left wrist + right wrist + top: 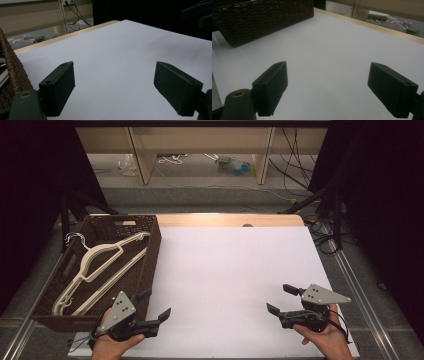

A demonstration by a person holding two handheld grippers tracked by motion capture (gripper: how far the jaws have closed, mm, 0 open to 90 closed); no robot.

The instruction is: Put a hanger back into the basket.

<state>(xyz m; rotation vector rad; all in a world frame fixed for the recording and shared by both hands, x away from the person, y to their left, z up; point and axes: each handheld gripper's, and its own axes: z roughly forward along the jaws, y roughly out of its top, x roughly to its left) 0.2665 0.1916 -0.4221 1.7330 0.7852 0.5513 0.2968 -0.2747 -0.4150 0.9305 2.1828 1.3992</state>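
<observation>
Two hand-held grippers, left gripper (154, 304) beside the brown wicker basket (149, 255) and right gripper (281, 299) well apart from it, hover with jaws spread and empty; nothing seems begun, and reaching the cream hangers (102, 265) inside the basket likely comes next.

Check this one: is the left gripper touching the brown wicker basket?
Cannot tell. In the high view the left gripper overlaps the basket wall's near corner; the left gripper view puts the weave right beside its jaw, with no plain gap or contact.

Left gripper (115, 87): jaws wide apart over bare white table (120, 50).
Basket (11, 72): woven wall at left edge.
Top right: dark shapes, unclear.
</observation>
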